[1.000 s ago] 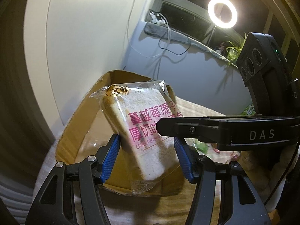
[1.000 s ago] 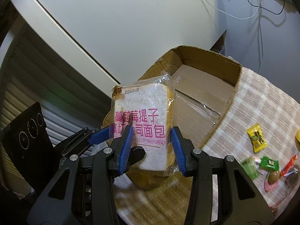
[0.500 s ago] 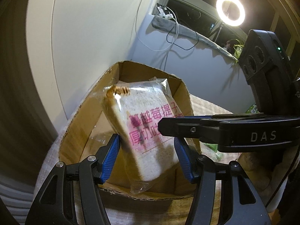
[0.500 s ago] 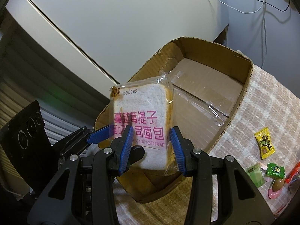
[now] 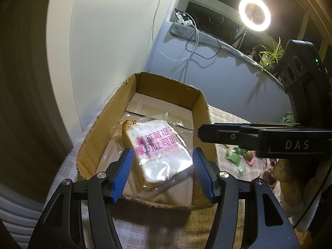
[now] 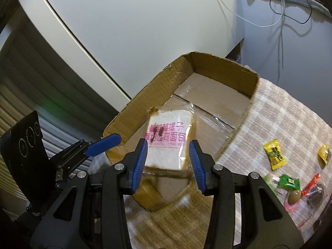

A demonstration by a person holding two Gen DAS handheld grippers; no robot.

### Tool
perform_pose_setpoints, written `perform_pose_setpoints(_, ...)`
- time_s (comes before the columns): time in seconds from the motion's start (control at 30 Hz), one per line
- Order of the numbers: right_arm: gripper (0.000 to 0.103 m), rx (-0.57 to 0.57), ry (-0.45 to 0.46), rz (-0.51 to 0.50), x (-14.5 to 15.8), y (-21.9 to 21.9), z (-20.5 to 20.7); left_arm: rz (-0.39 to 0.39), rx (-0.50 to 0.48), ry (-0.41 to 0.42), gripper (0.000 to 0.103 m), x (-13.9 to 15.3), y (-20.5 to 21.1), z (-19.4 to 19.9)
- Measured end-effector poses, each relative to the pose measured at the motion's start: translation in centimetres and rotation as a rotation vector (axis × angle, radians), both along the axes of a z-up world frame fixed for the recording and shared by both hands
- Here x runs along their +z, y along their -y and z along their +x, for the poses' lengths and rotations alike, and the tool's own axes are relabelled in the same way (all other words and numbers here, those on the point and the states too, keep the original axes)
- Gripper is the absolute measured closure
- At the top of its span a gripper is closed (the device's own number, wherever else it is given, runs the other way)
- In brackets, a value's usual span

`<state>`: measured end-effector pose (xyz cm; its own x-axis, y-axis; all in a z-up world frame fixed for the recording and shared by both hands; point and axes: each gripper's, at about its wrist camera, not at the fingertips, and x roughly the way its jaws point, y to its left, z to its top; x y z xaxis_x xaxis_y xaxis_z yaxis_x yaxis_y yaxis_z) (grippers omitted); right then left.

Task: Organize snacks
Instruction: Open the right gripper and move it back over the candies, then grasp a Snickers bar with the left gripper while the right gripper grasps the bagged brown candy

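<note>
A clear-wrapped slice of toast bread with pink lettering (image 5: 157,151) (image 6: 168,143) lies tilted inside the open cardboard box (image 5: 99,130) (image 6: 226,66), near its front wall. My left gripper (image 5: 161,172) is open, its blue pads on either side of the bread and clear of it. My right gripper (image 6: 168,164) is also open, its pads wide of the bread, just above the box's front corner. The right gripper's arm crosses the left wrist view (image 5: 259,139).
The box stands on a checked tablecloth (image 6: 269,120) against a white wall. Several small wrapped snacks lie on the cloth to the right: a yellow packet (image 6: 274,154), a green packet (image 6: 289,181), others beside them. A ring light (image 5: 254,13) shines at back.
Both grippers have opened and let go of the bread. It dropped from above the box down into it.
</note>
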<state>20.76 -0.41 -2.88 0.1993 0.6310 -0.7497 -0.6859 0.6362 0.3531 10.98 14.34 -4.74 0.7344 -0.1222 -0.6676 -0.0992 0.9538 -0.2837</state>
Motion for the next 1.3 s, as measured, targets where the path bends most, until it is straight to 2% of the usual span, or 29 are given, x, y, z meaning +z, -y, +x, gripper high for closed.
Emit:
perform_pose_setpoints(0.27, 0.059, -0.060, 0.062, -0.003, 0.8, 4.9, -1.4, 0.011, -0.034, 0.037, 0.045, 1.0, 2.2, -1.1)
perform_pose_setpoints(0.57, 0.058, -0.219, 0.130, -0.061, 0.5, 14.6, -2.4, 0.012, -0.103, 0.036, 0.045, 1.2, 5.9, -1.2)
perform_pose_setpoints(0.63, 0.055, -0.257, 0.137, -0.079, 0.1, 16.7, -2.5, 0.013, -0.124, 0.032, 0.045, 1.2, 7.0, -1.0)
perform_pose_setpoints(0.7, 0.048, -0.294, 0.146, -0.101, -0.3, 18.7, -2.6, 0.013, -0.141, 0.026, 0.045, 1.0, 8.1, -0.8)
perform_pose_setpoints(0.93, 0.048, -0.396, 0.161, -0.187, -2.5, 24.3, -2.3, 0.006, -0.202, -0.013, 0.045, -0.5, 11.8, 0.2)
perform_pose_setpoints(1.1, 0.048, -0.415, 0.142, -0.218, -4.1, 26.5, -2.1, -0.007, -0.253, -0.048, 0.045, -1.5, 14.3, 0.4)
perform_pose_setpoints(1.3, 0.048, -0.353, 0.118, -0.205, -4.9, 25.6, -2.4, -0.021, -0.325, -0.092, 0.045, -2.8, 18.0, 0.6)
